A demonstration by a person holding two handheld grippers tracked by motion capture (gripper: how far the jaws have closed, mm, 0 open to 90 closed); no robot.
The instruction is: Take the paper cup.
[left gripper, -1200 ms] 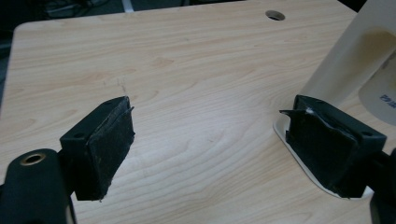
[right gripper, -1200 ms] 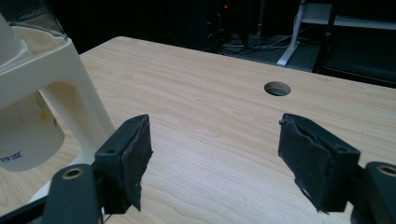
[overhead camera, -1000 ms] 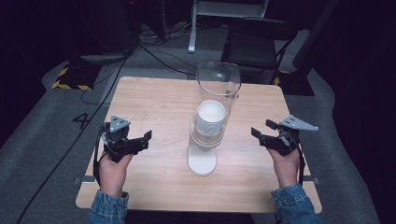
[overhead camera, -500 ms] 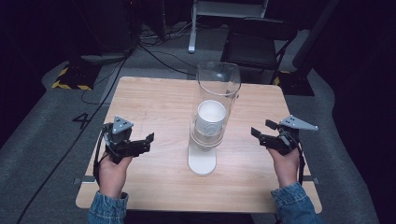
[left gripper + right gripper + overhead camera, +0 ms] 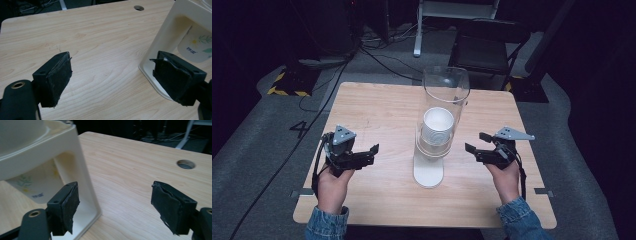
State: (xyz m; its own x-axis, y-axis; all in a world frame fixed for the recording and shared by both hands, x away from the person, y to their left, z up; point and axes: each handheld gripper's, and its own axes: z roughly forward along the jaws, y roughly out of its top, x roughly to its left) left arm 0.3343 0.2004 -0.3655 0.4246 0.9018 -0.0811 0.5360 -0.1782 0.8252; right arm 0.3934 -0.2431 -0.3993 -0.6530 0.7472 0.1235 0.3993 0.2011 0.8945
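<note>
A cup dispenser stands mid-table: a clear tube (image 5: 445,87) holds a stack of white paper cups (image 5: 438,125) over a white base (image 5: 428,172). My left gripper (image 5: 369,156) rests open to its left, pointing at it, with nothing between the pads (image 5: 60,72). My right gripper (image 5: 477,142) is open on the other side, close to the base; its jaws have just been opening with nothing between them. The left gripper view shows the cream frame (image 5: 172,25) and a printed cup (image 5: 197,47) beyond the right jaw. In the right gripper view the frame (image 5: 75,157) and cup (image 5: 35,185) lie behind the left jaw.
The wooden table (image 5: 377,110) has a cable hole (image 5: 185,164) near its far edge. A dark chair (image 5: 487,47) stands behind the table, and cables (image 5: 362,50) run over the grey floor.
My right gripper has moved left, closer to the dispenser, and its jaws stand a little wider. The left gripper has stayed where it was.
</note>
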